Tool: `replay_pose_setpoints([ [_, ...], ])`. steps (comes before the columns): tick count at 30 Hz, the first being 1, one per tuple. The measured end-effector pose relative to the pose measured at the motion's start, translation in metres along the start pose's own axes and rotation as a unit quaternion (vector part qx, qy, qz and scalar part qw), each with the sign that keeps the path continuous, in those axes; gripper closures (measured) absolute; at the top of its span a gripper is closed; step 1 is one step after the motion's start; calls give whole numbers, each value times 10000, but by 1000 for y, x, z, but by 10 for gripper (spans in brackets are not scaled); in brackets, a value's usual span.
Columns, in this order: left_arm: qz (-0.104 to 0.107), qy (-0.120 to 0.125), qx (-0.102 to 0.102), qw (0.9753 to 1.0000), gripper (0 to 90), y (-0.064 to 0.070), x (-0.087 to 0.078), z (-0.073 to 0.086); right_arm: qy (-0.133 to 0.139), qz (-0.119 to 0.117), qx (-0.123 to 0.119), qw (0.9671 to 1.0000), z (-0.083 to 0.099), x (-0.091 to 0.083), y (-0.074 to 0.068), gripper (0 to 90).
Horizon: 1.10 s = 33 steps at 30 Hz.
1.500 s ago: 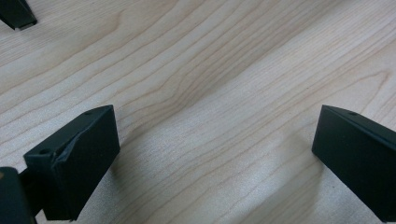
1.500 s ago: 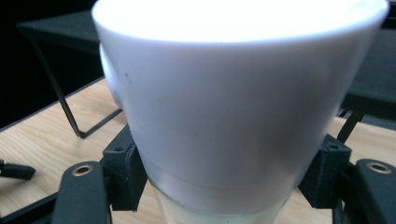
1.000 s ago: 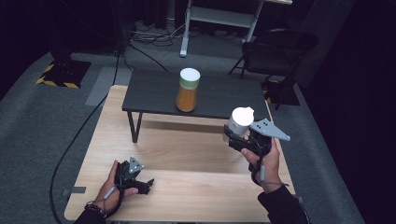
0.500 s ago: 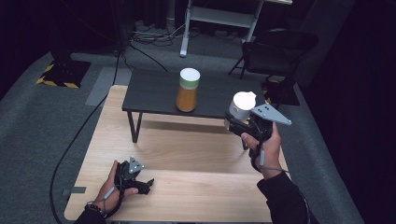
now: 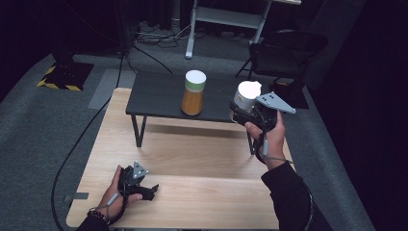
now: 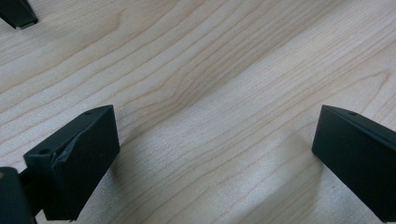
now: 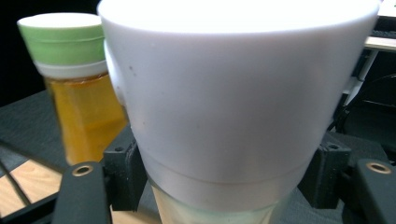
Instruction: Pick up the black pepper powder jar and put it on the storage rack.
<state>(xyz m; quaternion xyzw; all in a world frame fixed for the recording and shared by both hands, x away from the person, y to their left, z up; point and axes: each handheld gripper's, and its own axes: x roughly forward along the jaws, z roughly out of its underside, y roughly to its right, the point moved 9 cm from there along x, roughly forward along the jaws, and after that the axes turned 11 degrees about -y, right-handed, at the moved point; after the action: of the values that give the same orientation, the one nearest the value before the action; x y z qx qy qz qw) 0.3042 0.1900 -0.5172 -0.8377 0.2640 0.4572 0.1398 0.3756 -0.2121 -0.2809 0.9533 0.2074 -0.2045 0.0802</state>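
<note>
Your right gripper (image 5: 246, 114) sits right of centre in the high view, its jaws clamped on a white-capped container (image 5: 246, 95), held upright at the right end of the low black table (image 5: 159, 96); whether its base touches the tabletop you cannot tell. In the right gripper view that container (image 7: 224, 102) takes up most of the frame, white cap above, a paler translucent body below, with a black jaw pressed against each side near the bottom edge. To its left in that view stands an amber jar with a green lid (image 7: 77, 88), close beside but apart. In the high view the same jar (image 5: 193, 93) stands upright at the middle of the black table. Your left gripper (image 5: 146, 191) rests on the light wooden table (image 5: 202, 159) at lower left of the high view, your left hand (image 5: 113, 195) wrapped around it. In the left gripper view its two black jaws stand wide apart over bare wood grain (image 6: 219, 93), nothing between them. A dark chair (image 5: 284, 53) stands at upper right on the grey floor.
</note>
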Motion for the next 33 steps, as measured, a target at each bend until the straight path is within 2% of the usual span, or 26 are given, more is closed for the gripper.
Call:
replay_pose_setpoints([
  [4,0,0,-1,10000,8,0,0,0,-5,-31,143,9999,-2,11,4,302],
  [9,-4,-6,1,10000,8,0,0,0,-43,35,146,9999,-3,24,2,302],
  [16,-3,-1,6,10000,8,0,0,0,-106,54,293,9995,-1,40,4,302],
  [29,0,0,-4,10000,8,0,0,0,-209,102,366,9991,3,52,5,302],
  [33,0,-1,-2,10000,8,0,0,0,-218,110,469,9986,3,54,5,301],
])
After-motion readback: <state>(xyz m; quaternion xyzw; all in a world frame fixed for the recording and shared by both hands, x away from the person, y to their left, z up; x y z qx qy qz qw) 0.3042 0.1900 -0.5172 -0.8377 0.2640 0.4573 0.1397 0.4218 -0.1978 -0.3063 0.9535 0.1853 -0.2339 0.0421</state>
